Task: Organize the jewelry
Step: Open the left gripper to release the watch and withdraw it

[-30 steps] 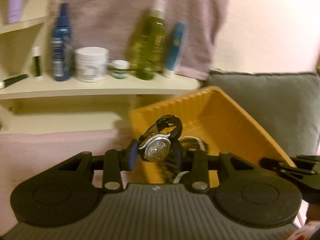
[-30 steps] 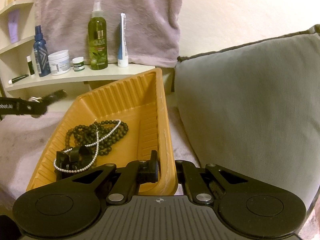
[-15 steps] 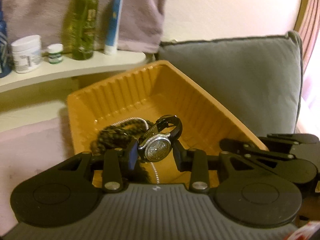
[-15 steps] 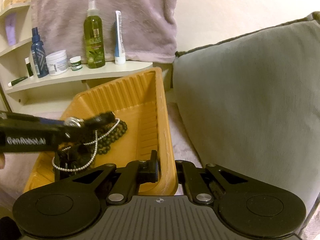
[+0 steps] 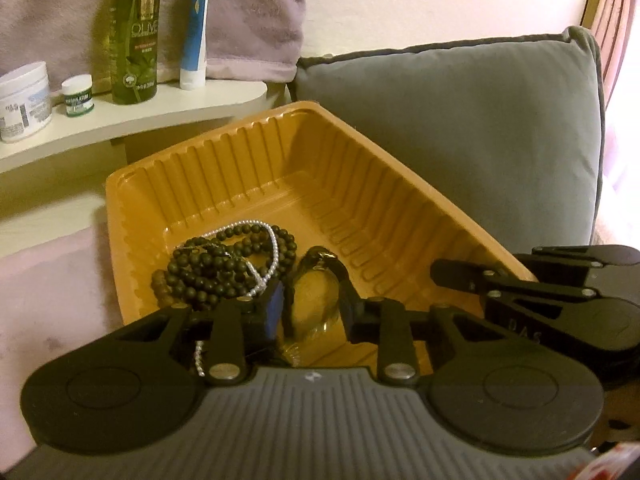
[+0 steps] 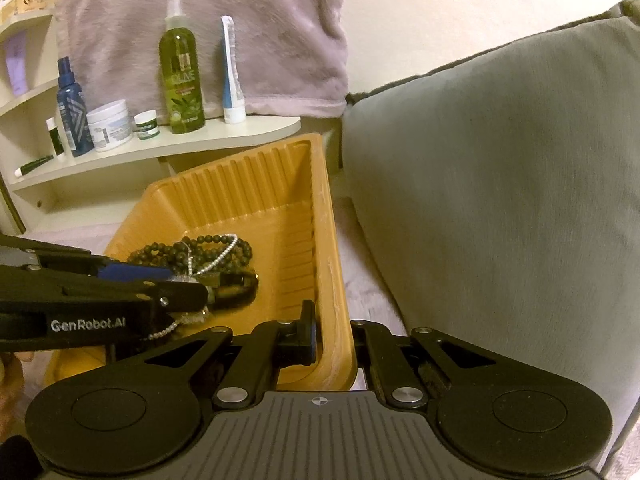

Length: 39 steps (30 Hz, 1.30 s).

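A: Where is the wristwatch [image 5: 316, 292]?

B: Inside the orange plastic tray [image 5: 360, 184], low between the fingers of the left gripper [image 5: 312, 312]; it is blurred, with its black strap looped upward; the jaws stand parted on either side of it, and whether they touch it I cannot tell.

A: What else lies in the tray?

B: A dark beaded necklace [image 5: 224, 264] heaped at the near-left part of the floor, with a string of small pearls [image 5: 264, 256] draped over it; both lie just beside the watch.

A: And the right gripper [image 6: 334, 340]?

B: Its jaws are clenched on the tray's near right wall, one finger inside, one outside; from the right wrist view the left gripper reaches in from the left over the beads.

A: The surroundings?

B: A grey cushion [image 6: 500, 200] presses against the tray's right side; behind, a shelf [image 6: 160, 148] carries an olive-green spray bottle [image 6: 182, 76], a blue-and-white tube [image 6: 231, 76], two white jars and a blue bottle [image 6: 72, 112]; a mauve towel [image 6: 200, 20] hangs behind them.
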Available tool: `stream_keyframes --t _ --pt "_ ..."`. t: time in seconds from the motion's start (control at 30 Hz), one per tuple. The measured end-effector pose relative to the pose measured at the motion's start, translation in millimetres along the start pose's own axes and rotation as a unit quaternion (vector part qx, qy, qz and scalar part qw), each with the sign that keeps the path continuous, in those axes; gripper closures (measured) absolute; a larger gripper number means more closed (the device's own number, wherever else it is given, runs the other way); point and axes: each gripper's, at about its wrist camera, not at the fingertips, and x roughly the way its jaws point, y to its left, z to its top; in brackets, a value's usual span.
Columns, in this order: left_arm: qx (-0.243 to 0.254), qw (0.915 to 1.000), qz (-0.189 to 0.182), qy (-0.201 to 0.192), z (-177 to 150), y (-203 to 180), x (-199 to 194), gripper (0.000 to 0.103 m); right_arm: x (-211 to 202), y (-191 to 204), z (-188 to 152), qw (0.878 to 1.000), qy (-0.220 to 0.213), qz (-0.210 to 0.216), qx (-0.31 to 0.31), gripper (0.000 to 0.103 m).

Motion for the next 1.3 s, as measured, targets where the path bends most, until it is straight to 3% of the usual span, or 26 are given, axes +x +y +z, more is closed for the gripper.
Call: stream_keyframes --t 0.13,0.7,1.3 --pt "-0.001 1.0 0.001 -0.009 4.8 3.0 -2.5 0.076 1.7 -1.1 -0.9 1.0 0.001 0.001 0.001 0.098" --pt "-0.039 0.9944 0.084 -0.051 1.5 48.9 -43.3 0.075 7.0 -6.5 -2.0 1.0 0.005 0.006 0.016 0.098" --pt "-0.079 0.9845 0.15 -0.045 -35.8 77.4 -67.2 0.059 26.6 -37.6 -15.1 0.994 0.017 0.041 0.101 0.094"
